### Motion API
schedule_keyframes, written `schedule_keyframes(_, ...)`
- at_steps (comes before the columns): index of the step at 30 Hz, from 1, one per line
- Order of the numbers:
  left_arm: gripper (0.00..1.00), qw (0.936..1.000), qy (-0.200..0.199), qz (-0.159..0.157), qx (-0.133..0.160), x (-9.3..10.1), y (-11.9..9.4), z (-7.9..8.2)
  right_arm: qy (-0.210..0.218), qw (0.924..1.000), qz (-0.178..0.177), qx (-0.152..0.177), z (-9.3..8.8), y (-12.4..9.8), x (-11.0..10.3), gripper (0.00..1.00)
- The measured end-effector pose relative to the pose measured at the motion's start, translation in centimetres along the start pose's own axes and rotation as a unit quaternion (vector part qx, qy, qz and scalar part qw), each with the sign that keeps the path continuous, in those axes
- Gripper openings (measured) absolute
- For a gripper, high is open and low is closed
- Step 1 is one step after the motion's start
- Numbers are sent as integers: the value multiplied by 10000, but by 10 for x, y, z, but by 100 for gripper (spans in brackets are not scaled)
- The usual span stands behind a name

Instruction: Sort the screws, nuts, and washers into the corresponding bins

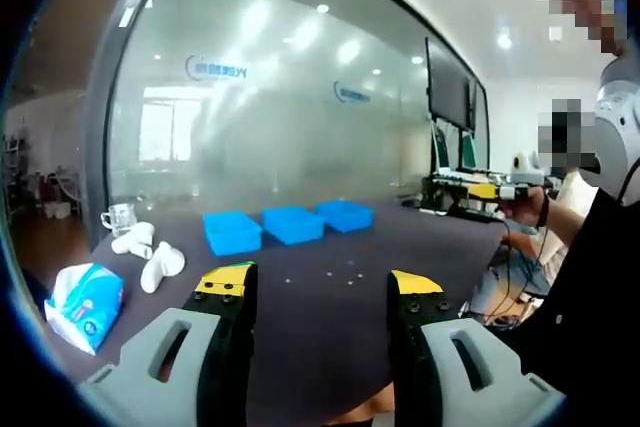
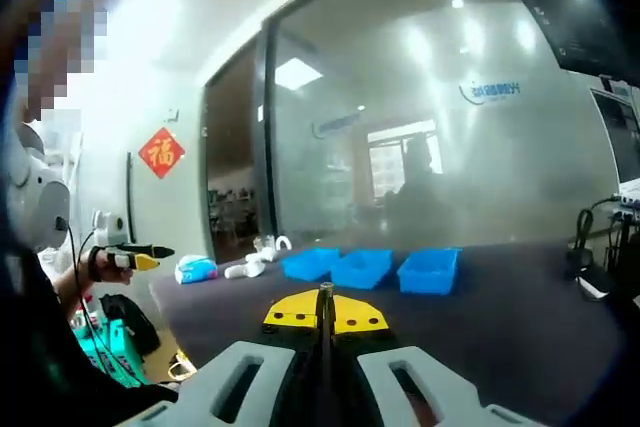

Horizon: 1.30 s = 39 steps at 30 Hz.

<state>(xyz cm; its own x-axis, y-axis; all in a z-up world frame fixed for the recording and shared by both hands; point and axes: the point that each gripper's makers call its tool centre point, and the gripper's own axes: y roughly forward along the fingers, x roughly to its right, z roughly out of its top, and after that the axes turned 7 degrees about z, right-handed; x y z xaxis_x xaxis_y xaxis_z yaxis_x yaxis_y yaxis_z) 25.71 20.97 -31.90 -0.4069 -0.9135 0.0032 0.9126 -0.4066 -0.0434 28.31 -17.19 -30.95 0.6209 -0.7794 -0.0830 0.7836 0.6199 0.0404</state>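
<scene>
bins: three blue bins (image 1: pixel 292 223) sit in a row toward the far side of the dark table (image 1: pixel 330 337), open tops up, so parts can just be dropped in from above. Same row shows in the right gripper view (image 2: pixel 372 268).

loose hardware: a few tiny pale specks (image 1: pixel 350 276) lie on the table on the near side of the bins, well apart from them. Too small to tell screw from nut from washer, honestly.

right gripper: the right gripper (image 2: pixel 324 315) has its yellow-tipped jaws pressed together with a thin dark upright thing (image 2: pixel 325 299) pinched between them. Looks like a screw to me, but that's my guess. Held up off the table with the bins ahead of it, so I'd say it's headed for a bin.

left gripper: the left gripper (image 1: pixel 320 285) has its jaws spread wide with nothing between them, hovering near the table edge and aimed at the specks, probably lined up for a pick.

pose: both held roughly level, pointing across the table at the bins.

clutter: tissue pack (image 1: pixel 84 304), white pipe fittings (image 1: pixel 150 251) and a glass mug (image 1: pixel 119 216) sit off to the left, out of the way.
</scene>
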Motion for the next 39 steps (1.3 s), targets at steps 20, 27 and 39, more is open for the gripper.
schedule_keyframes(20, 51, 10000, -29, 13, -17, 5, -4, -3, -478, 9953, -778, 308, 32, 64, 76, 0)
schedule_keyframes(27, 51, 9999, -76, 152, 18, -5, -8, -3, -771, 9932, -865, 122, 36, 112, 107, 0)
schedule_keyframes(39, 51, 9996, -161, 225, -11, -12, -8, -9, -657, 9923, -1027, -230, 40, 196, 150, 0)
